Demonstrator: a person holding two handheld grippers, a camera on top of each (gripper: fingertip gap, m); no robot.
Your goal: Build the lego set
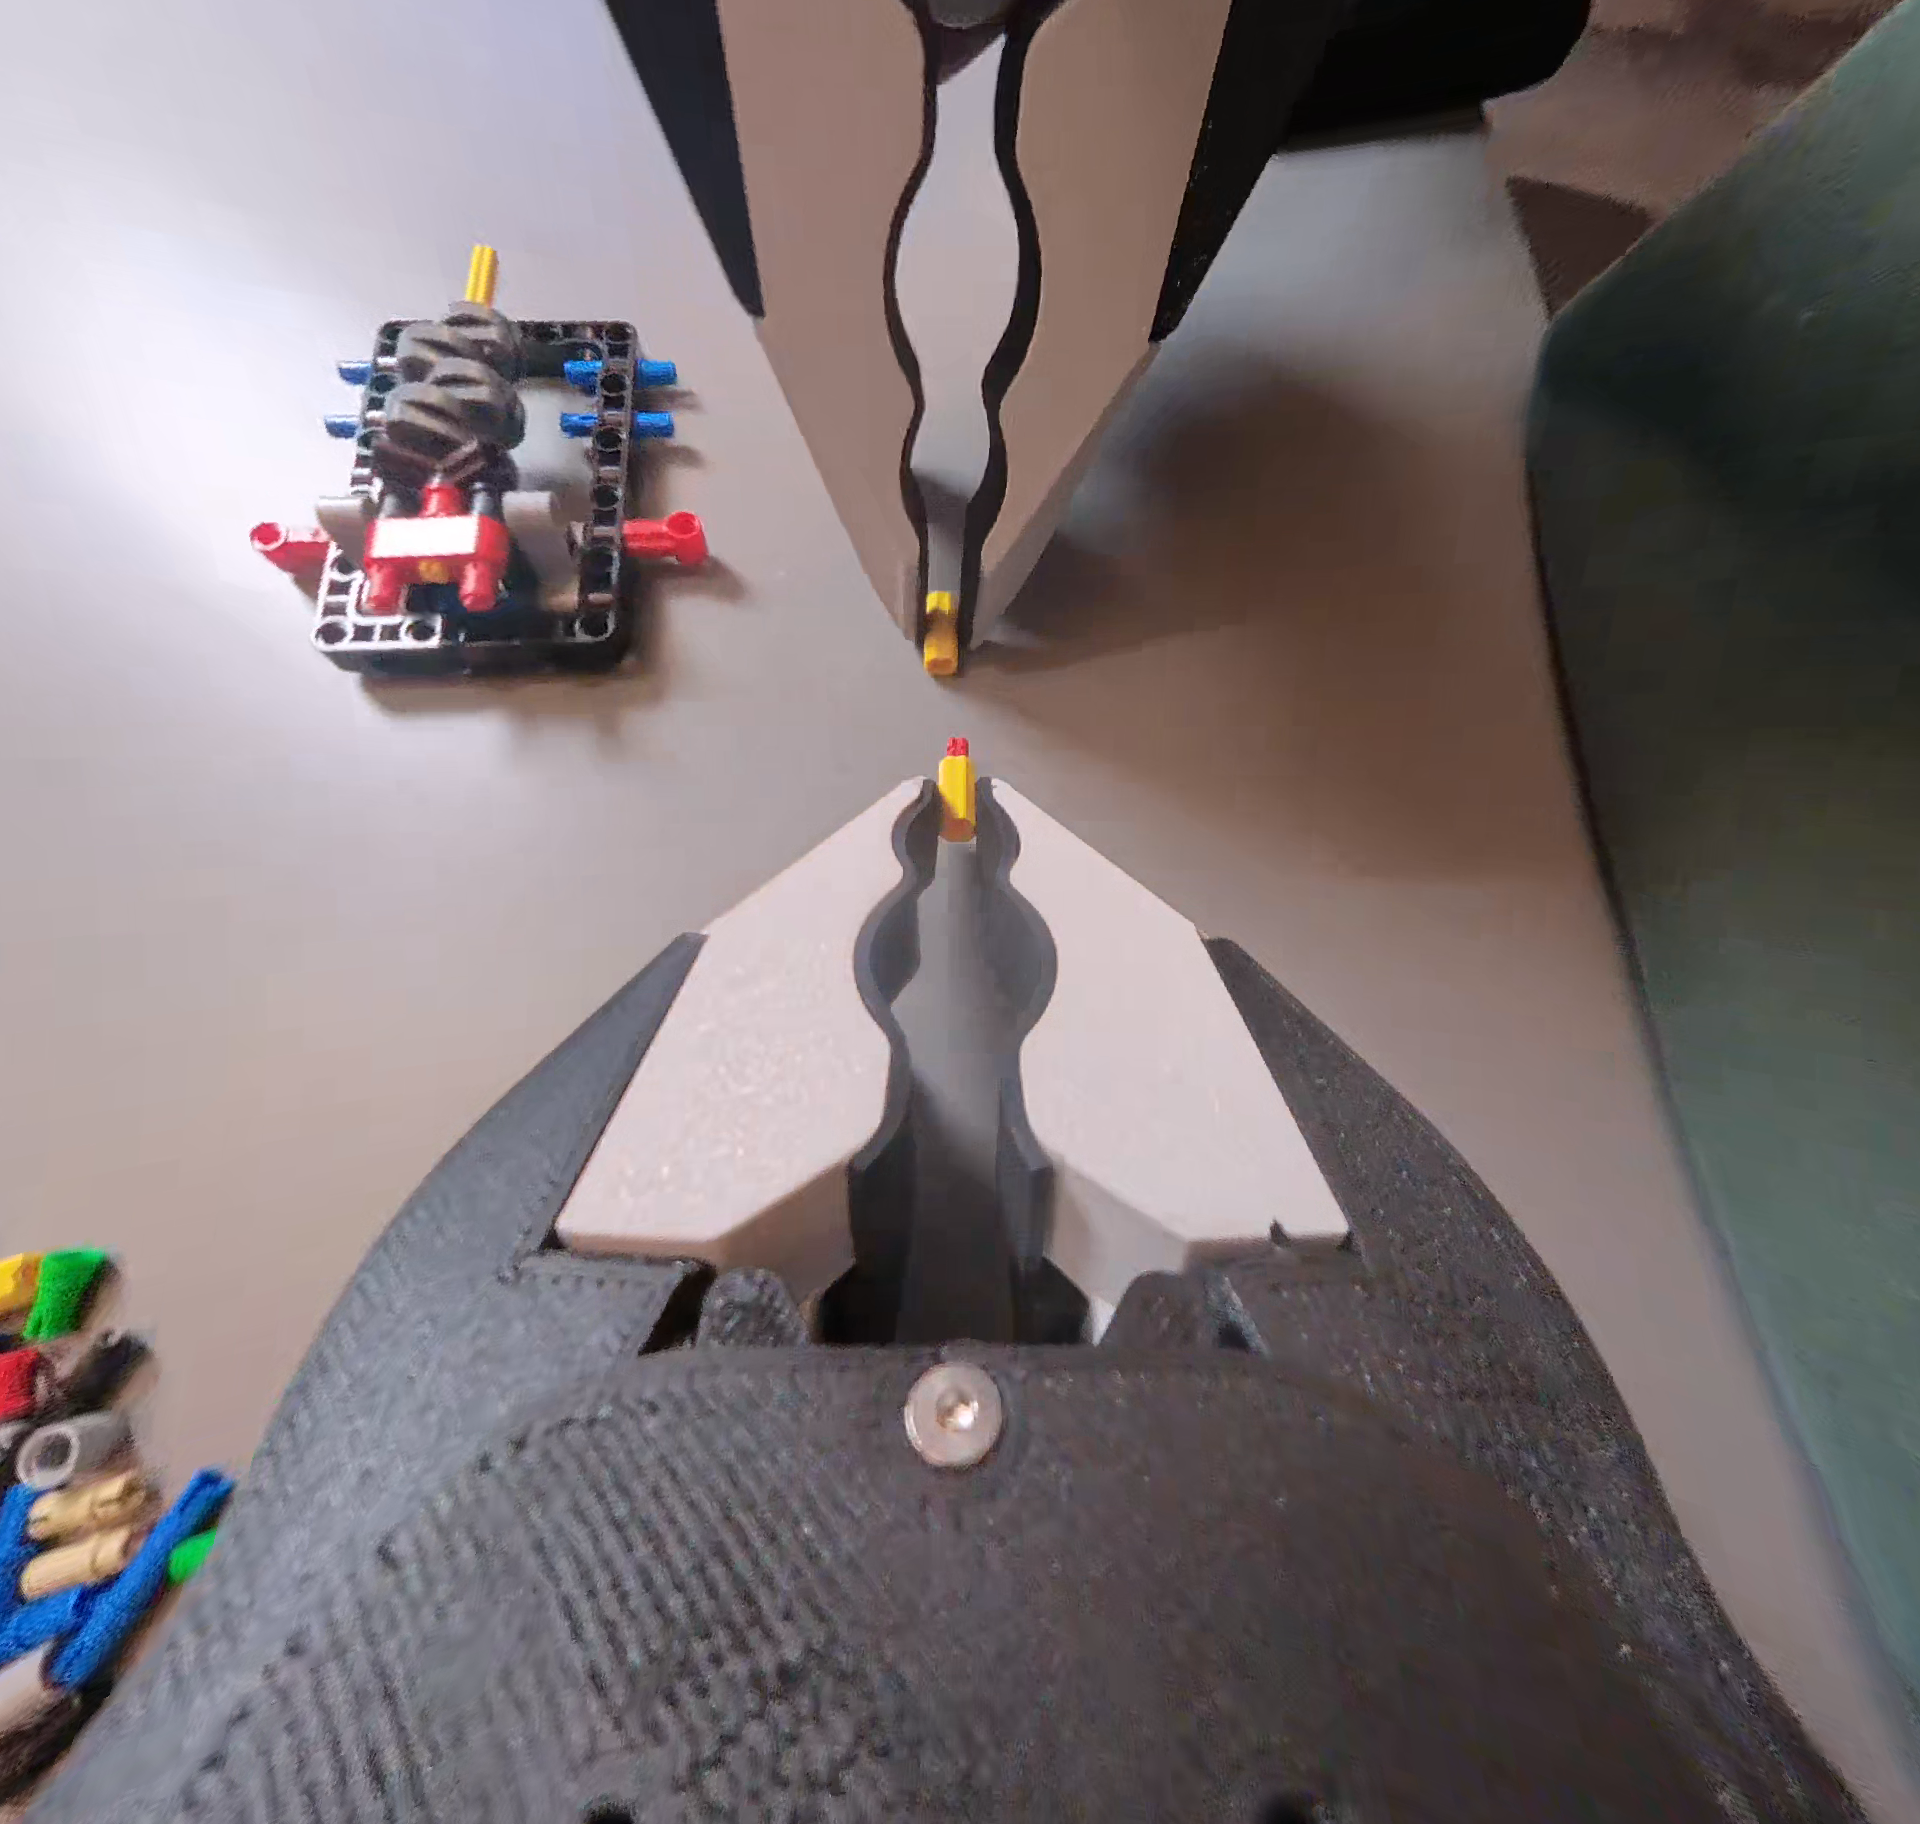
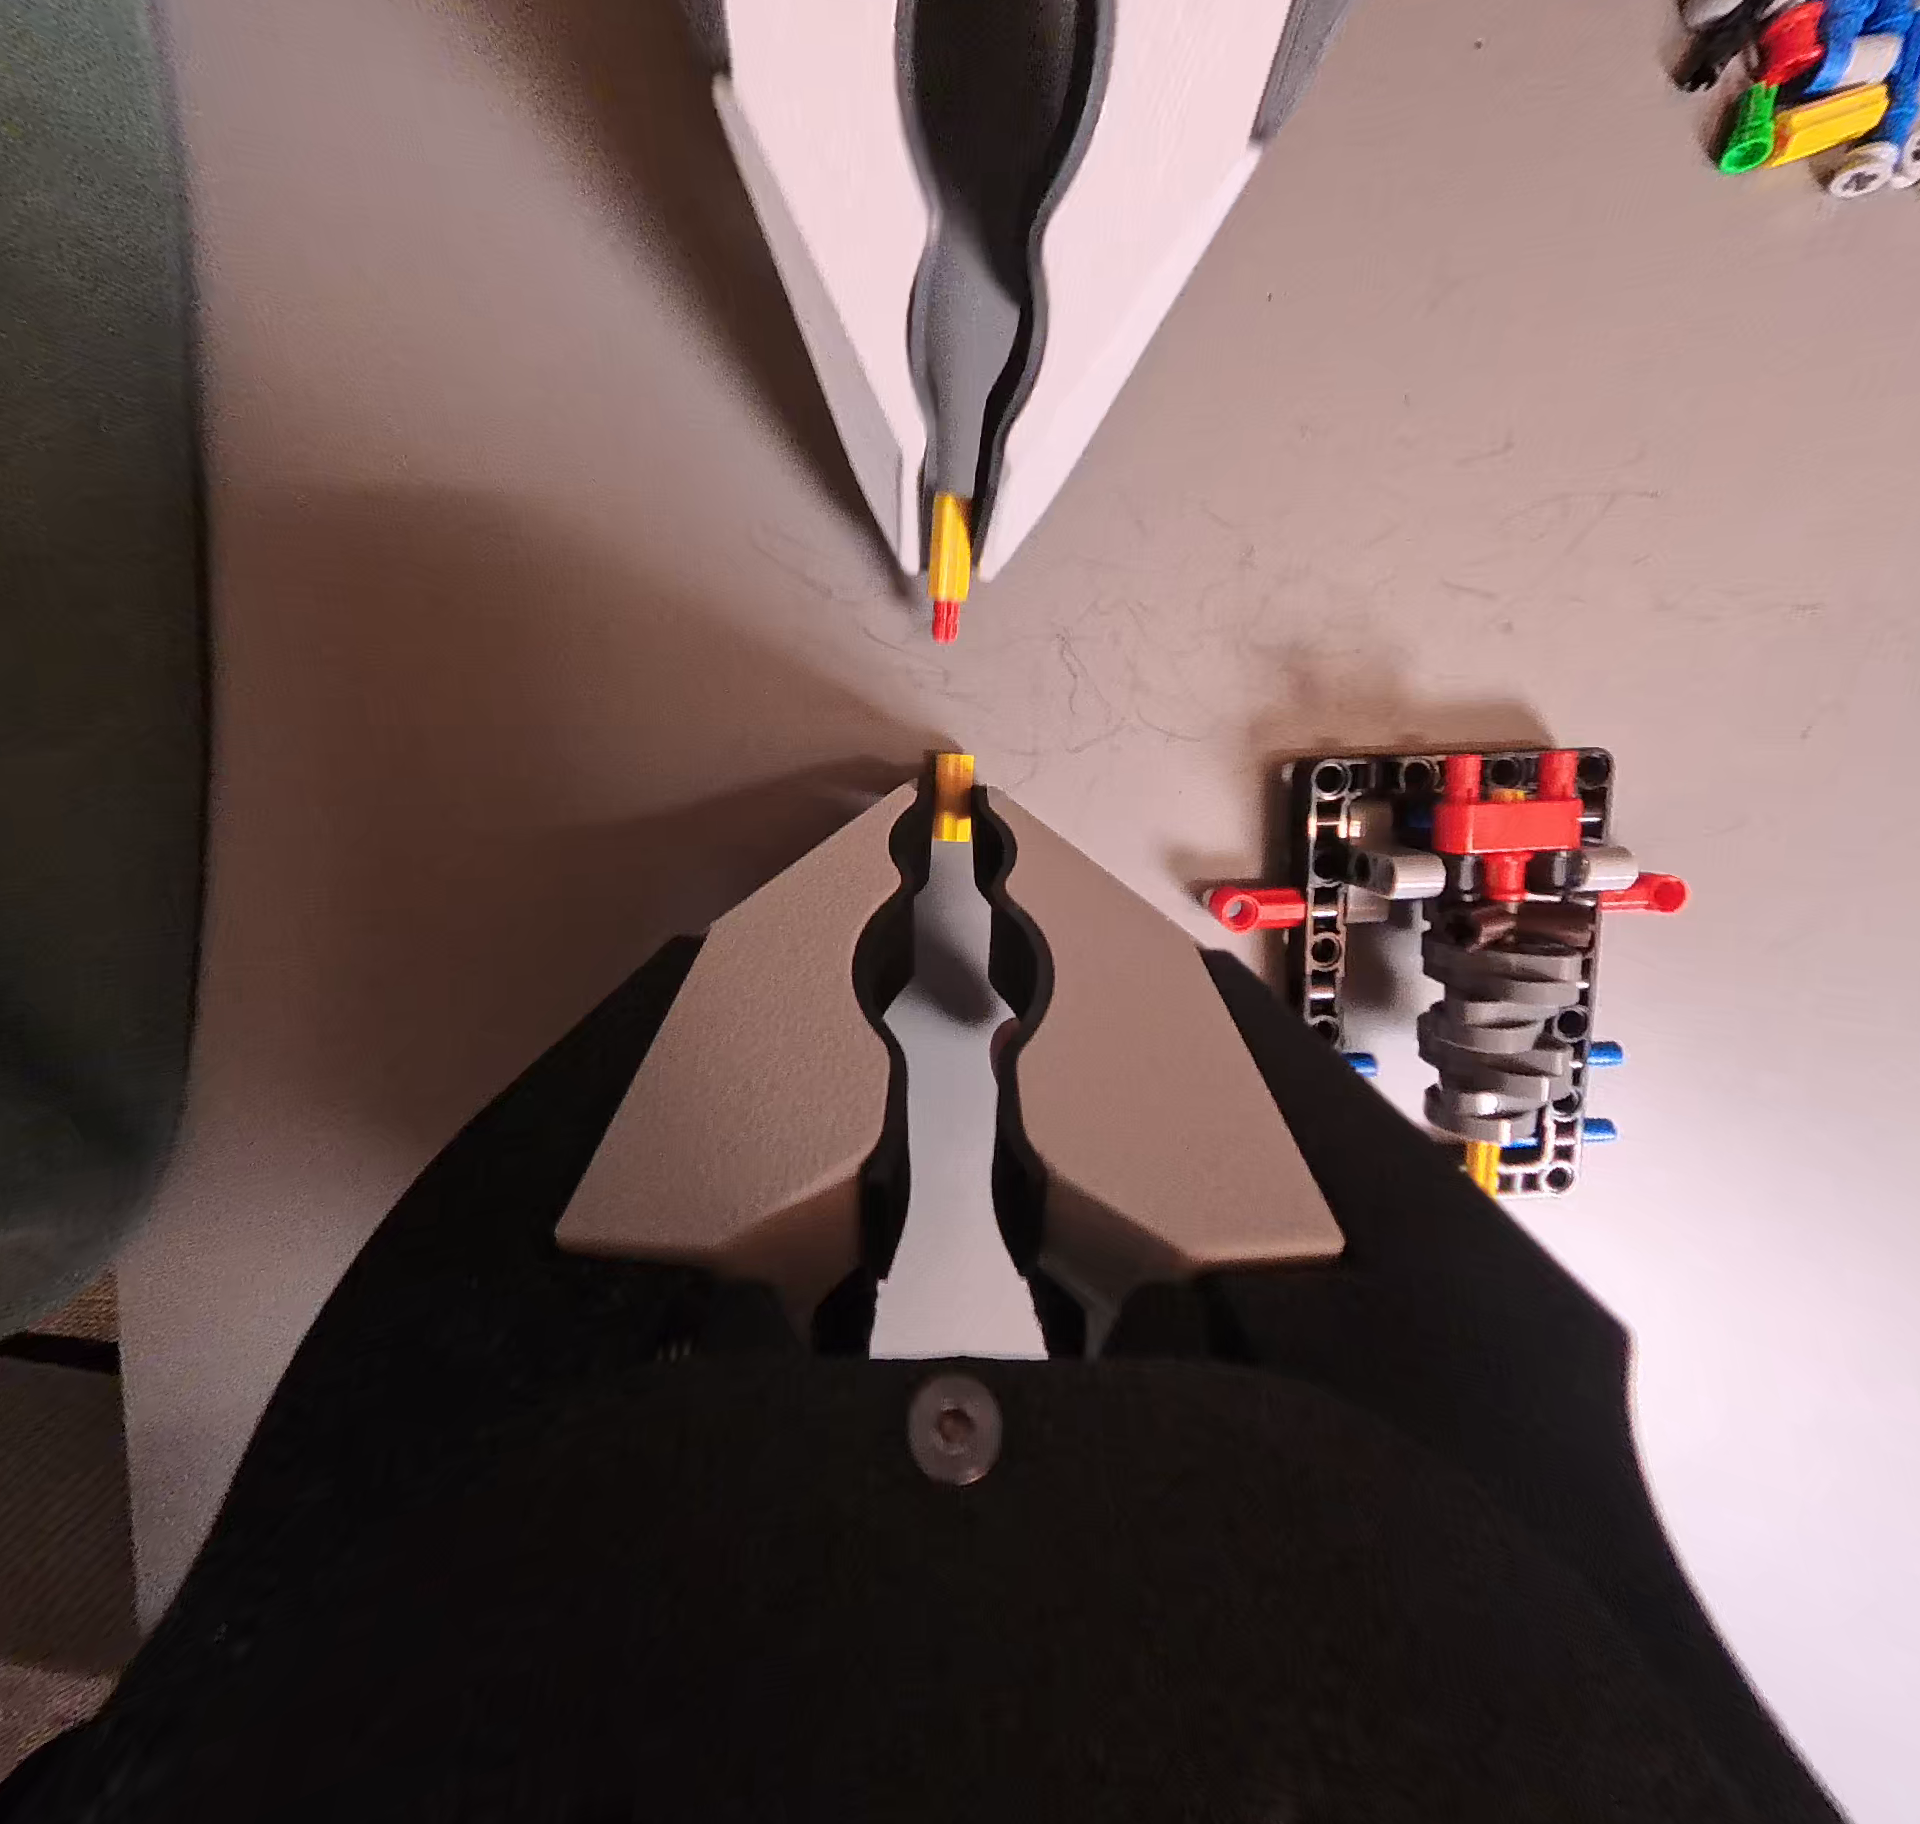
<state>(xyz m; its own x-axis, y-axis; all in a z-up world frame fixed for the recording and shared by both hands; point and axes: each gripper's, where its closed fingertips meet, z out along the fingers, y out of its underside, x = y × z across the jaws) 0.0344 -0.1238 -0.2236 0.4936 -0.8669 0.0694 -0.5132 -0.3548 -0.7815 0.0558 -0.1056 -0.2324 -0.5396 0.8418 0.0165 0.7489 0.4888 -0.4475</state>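
Observation:
My left gripper (image 1: 954,787) is shut on a small yellow piece with a red axle tip (image 1: 955,782); the same piece shows in the right wrist view (image 2: 948,569). My right gripper (image 2: 954,787) is shut on a short yellow connector (image 2: 953,795), seen across in the left wrist view (image 1: 941,631). The two grippers face each other tip to tip above the table, with a small gap between the pieces. The partly built assembly (image 1: 483,486), a black frame with grey gears, red and blue pins, lies flat on the table to the side, also in the right wrist view (image 2: 1455,964).
A pile of loose coloured pieces (image 1: 73,1462) lies at the table's near left, also in the right wrist view (image 2: 1787,29). A dark green upholstered object (image 1: 1766,735) stands along the table's edge. The grey tabletop (image 1: 312,891) lies between the things.

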